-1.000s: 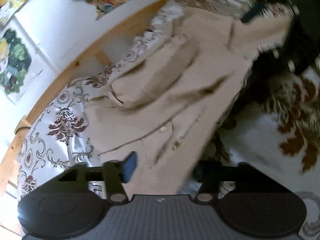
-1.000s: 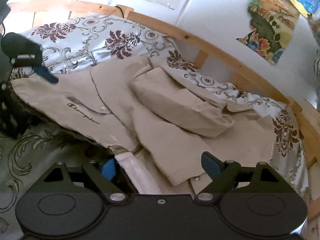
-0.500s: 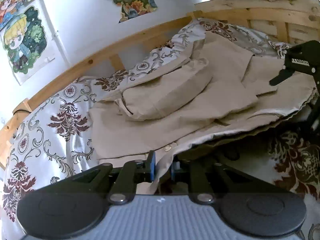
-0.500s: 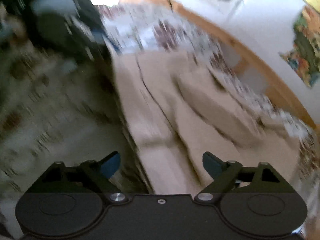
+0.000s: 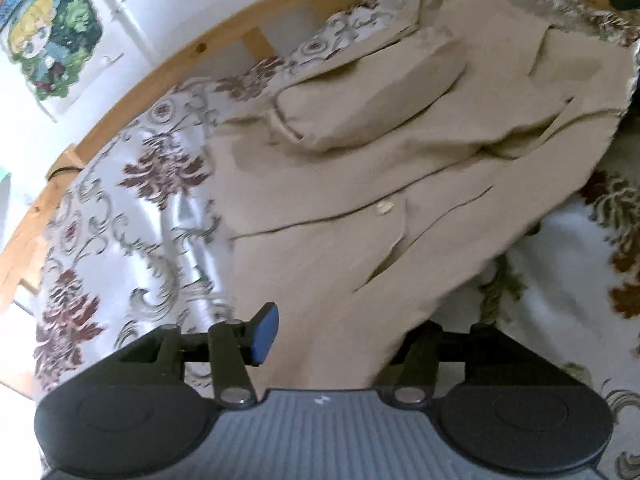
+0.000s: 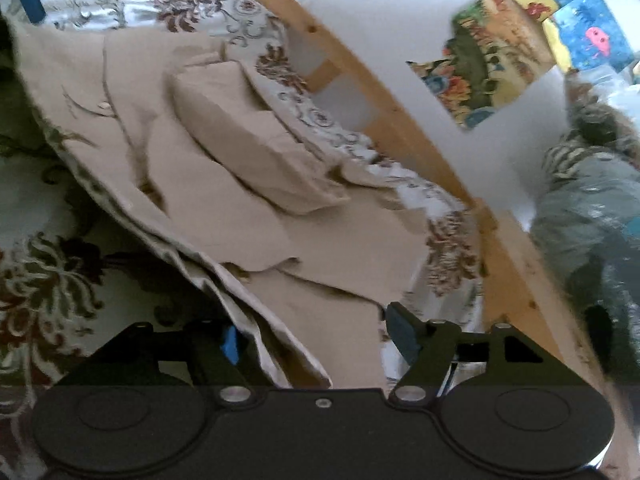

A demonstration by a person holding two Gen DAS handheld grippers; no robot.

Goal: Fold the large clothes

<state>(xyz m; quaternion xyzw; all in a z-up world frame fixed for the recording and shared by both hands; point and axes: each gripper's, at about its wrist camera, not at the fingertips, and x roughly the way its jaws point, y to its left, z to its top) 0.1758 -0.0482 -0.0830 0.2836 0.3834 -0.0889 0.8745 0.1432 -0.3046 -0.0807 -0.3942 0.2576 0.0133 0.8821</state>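
A large beige jacket (image 5: 360,152) lies spread on a floral bedspread (image 5: 120,216), with a sleeve folded across its middle. It also shows in the right wrist view (image 6: 224,184). My left gripper (image 5: 340,336) is open, and the jacket's near edge runs between its fingers (image 5: 264,332); the right finger is hidden under cloth. My right gripper (image 6: 316,340) is open, with the jacket's hem lying between its fingers (image 6: 404,336).
A wooden bed rail (image 5: 224,36) runs along the white wall with posters (image 5: 48,40). In the right wrist view the rail (image 6: 400,112) passes a bundle of clothes (image 6: 588,184) at the right. The patterned bedspread (image 6: 44,272) is at the left.
The left gripper was shut on the jacket's edge half a second ago and now stands open. The right view has swung right along the hem, with its jaws staying open.
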